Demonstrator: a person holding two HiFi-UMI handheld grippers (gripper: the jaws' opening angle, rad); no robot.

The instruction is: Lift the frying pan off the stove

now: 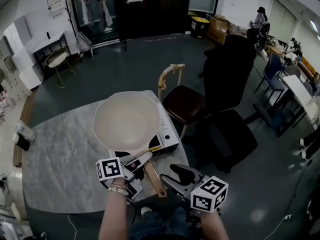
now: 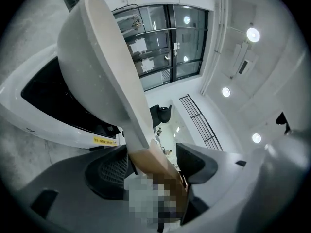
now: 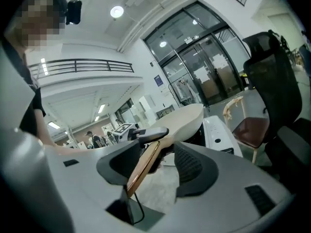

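Over the stove (image 1: pixel 168 137): frying pan (image 1: pixel 127 121) | left gripper (image 2: pixel 153 161) clamps its handle (image 2: pixel 155 164) | right gripper (image 3: pixel 158 164) wide, loose round same handle | chairs (image 1: pixel 184 104) crowd table (image 1: pixel 60 154) edge

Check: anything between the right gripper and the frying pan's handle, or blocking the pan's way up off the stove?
Nothing visible. The wooden handle already lies between the right gripper's open jaws; the left gripper is closed on it nearer the frying pan. Only open air shows above the pan on the stove.
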